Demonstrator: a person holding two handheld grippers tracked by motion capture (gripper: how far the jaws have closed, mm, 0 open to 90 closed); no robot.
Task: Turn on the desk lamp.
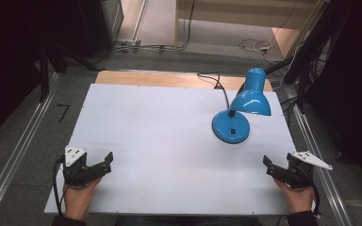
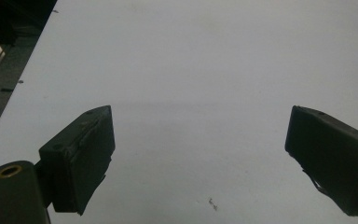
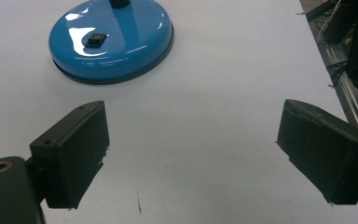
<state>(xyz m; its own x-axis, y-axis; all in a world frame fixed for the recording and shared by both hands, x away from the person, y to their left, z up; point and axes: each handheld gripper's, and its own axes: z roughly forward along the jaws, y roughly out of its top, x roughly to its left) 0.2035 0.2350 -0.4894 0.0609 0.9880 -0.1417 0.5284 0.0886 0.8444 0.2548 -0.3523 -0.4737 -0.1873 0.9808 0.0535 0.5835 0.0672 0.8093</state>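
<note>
A: Blue desk lamp is seen at about 2 o'clock on the white tabletop, upright, shade tipped toward 3 o'clock, black switch on the round base.

B: Tongs?

A: Right gripper is held at 4 o'clock, jaws spread, nothing pinched, near the base but apart. Left gripper is parked at 8 o'clock, spread, empty.

B: Step?

A: Judged as pre-approach. Next, the right gripper would need to be advanced to the base, probably the switch.
</note>
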